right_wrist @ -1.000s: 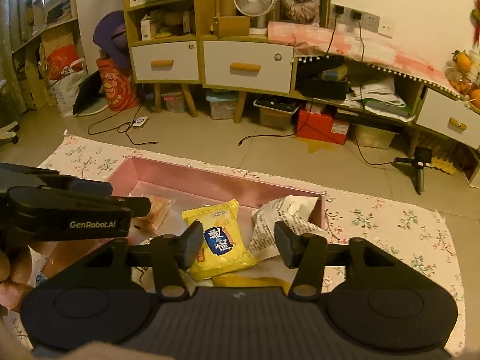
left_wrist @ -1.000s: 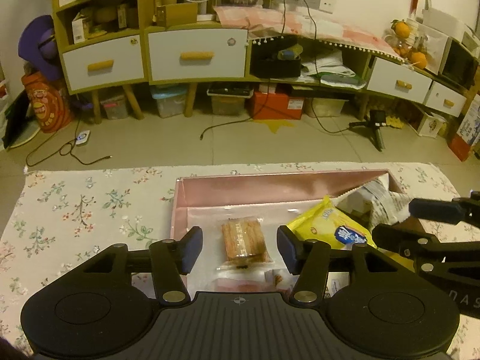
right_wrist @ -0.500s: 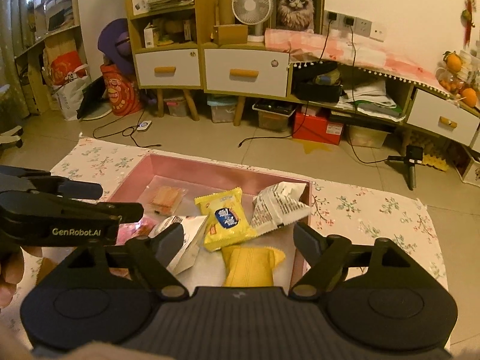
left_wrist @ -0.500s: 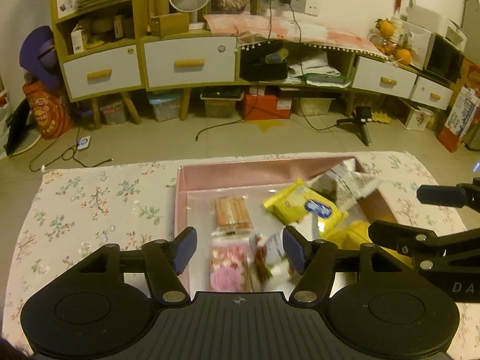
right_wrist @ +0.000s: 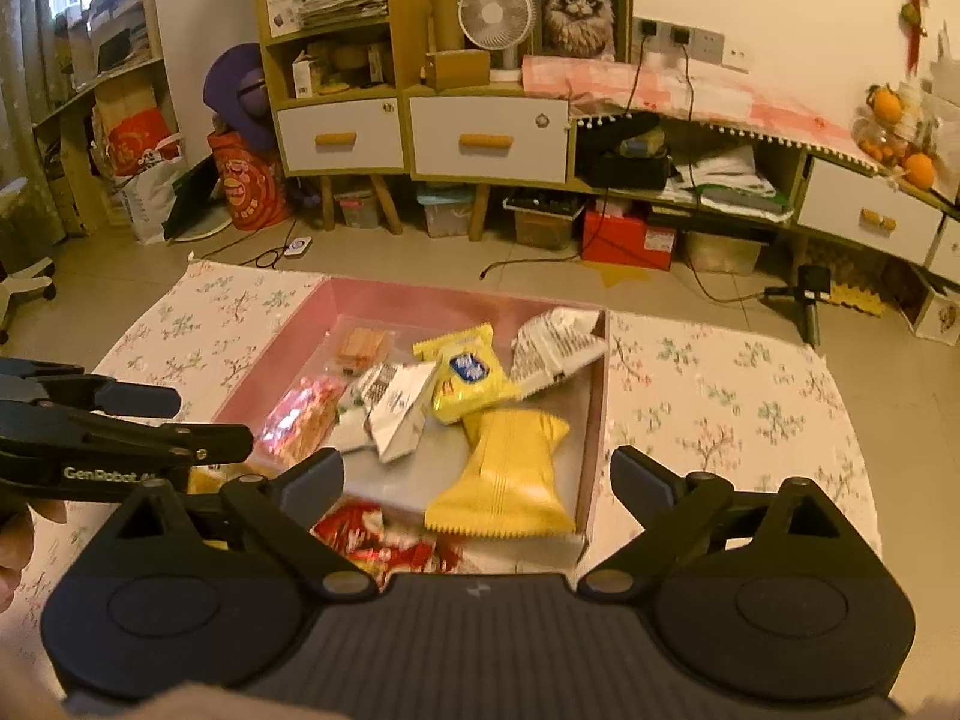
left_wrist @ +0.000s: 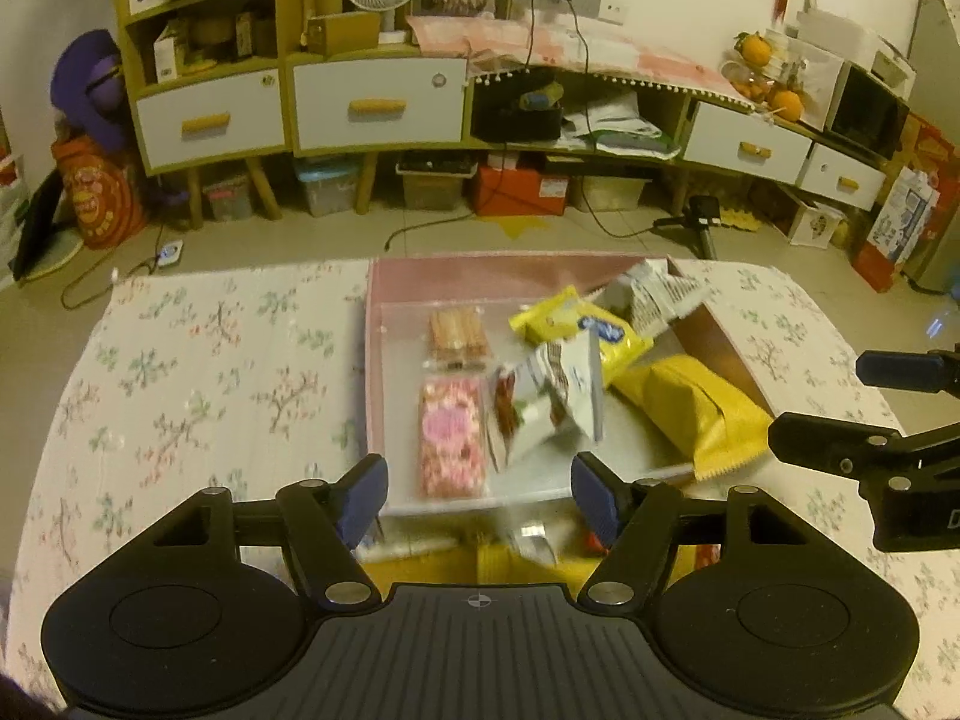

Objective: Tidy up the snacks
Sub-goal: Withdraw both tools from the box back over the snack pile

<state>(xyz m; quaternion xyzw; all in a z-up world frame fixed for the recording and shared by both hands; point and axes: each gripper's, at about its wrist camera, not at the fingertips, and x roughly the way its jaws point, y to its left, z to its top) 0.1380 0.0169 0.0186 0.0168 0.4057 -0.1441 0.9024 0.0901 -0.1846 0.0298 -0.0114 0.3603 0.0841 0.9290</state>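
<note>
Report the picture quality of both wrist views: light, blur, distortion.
Left wrist view: warm, dim yellowish room light; fisheye bends the cabinet line; the white snack packet in the pink box is motion-smeared, while the left tongs stay sharp. Right wrist view: same cast and curvature; the red packets near the right tongs are blurred.

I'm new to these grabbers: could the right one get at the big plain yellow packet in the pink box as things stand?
Probably yes: the right gripper is open and empty, the yellow packet lies uncovered just ahead of it.
</note>
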